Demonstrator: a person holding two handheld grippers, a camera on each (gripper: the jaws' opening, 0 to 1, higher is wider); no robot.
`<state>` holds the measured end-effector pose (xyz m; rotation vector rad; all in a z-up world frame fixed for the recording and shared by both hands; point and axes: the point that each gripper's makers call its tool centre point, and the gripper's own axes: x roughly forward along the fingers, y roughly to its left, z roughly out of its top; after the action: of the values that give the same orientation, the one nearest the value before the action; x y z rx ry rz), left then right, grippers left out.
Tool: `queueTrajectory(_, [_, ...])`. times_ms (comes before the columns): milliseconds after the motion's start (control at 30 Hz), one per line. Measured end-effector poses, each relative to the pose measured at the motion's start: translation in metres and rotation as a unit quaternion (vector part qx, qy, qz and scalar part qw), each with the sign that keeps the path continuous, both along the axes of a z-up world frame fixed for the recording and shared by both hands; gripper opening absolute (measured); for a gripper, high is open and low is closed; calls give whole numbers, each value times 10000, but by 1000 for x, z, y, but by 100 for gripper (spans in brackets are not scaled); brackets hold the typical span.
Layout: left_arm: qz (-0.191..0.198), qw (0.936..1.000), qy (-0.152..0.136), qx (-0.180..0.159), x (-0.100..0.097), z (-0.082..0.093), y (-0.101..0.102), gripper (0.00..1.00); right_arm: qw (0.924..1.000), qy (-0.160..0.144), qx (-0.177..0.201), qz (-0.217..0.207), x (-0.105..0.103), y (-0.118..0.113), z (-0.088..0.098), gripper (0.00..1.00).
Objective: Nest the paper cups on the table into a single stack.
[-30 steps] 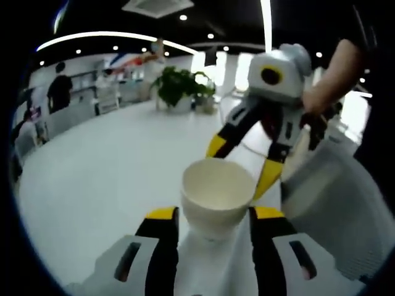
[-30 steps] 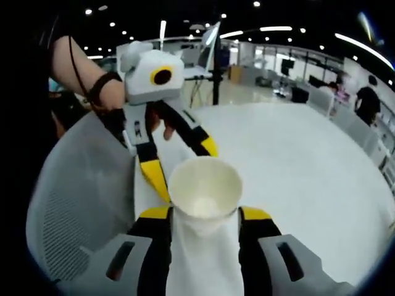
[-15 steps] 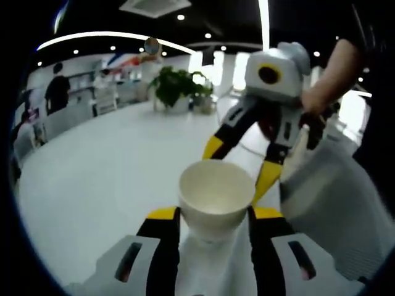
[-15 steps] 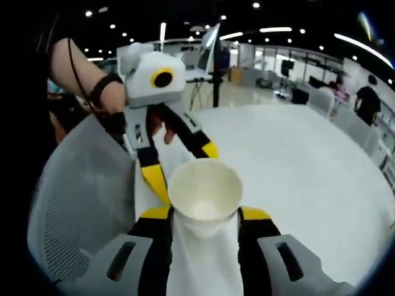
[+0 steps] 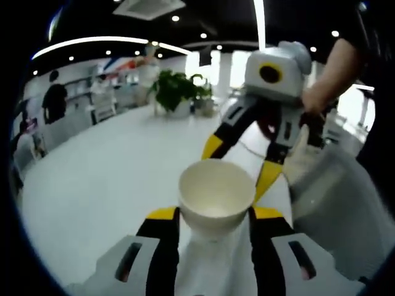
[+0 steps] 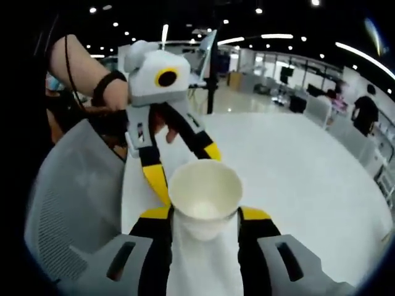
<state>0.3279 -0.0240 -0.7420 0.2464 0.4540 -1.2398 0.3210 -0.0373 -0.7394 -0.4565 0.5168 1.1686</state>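
The paper cup sits clamped between the jaws of the left hand-held gripper, mouth up and above the white table. The right hand-held gripper grips what looks like the same cup from the opposite side, so both stand equally near. In each view the other hand-held gripper reaches in just beyond the cup, jaws spread around its rim. The cup's long axis runs upright; any nesting move likely goes straight down that axis.
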Motion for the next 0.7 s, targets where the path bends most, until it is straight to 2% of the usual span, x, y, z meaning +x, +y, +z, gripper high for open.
queueTrajectory(333, [-114,9998,-108,107,42,0,-5,43,9999,-131,-25,-4,43,-1,4,38])
queueTrajectory(700, [-110,9996,-212,114,104,4,-8,43,9997,-232,55,-18,105,-6,7,38])
